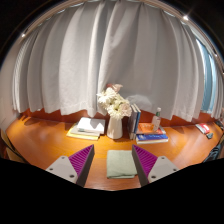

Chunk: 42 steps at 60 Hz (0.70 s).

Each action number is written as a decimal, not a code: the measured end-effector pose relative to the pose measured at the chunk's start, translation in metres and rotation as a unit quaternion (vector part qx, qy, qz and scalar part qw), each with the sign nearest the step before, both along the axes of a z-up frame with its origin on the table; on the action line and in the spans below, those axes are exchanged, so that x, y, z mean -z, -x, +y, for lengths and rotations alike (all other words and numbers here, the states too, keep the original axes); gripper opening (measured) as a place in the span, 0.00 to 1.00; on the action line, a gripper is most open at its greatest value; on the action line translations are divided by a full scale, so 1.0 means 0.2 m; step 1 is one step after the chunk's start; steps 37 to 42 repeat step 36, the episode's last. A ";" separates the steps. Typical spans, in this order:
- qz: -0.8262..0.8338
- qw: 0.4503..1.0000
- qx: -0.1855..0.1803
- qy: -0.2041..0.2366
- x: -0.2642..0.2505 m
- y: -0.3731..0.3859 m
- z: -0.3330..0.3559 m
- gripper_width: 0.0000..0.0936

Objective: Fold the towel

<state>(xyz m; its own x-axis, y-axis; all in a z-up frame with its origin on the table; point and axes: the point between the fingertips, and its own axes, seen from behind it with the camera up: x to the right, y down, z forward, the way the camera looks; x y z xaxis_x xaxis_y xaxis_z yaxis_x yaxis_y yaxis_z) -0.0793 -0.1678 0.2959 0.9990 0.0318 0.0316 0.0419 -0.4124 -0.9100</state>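
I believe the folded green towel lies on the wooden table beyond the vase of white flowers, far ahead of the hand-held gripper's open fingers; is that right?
Not quite. In the gripper view the folded green towel lies on the wooden table between the open fingers of the hand-held gripper, nearer than the vase of white flowers, not beyond it. The vase stands farther back, towards the curtains.

Held gripper (115, 162) level, pointing forward. Kept fingers (75, 163) spread wide apart. Showed purple pads (146, 158) facing inward.
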 end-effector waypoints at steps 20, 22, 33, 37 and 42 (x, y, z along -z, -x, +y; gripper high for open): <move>0.012 1.000 -0.004 0.006 0.04 0.26 -0.18 0.80; 0.012 1.000 -0.003 0.006 0.03 0.27 -0.19 0.80; 0.015 1.000 0.003 0.002 0.02 0.30 -0.20 0.80; 0.014 1.000 0.006 0.003 0.02 0.30 -0.20 0.80; 0.014 1.000 0.006 0.003 0.02 0.30 -0.20 0.80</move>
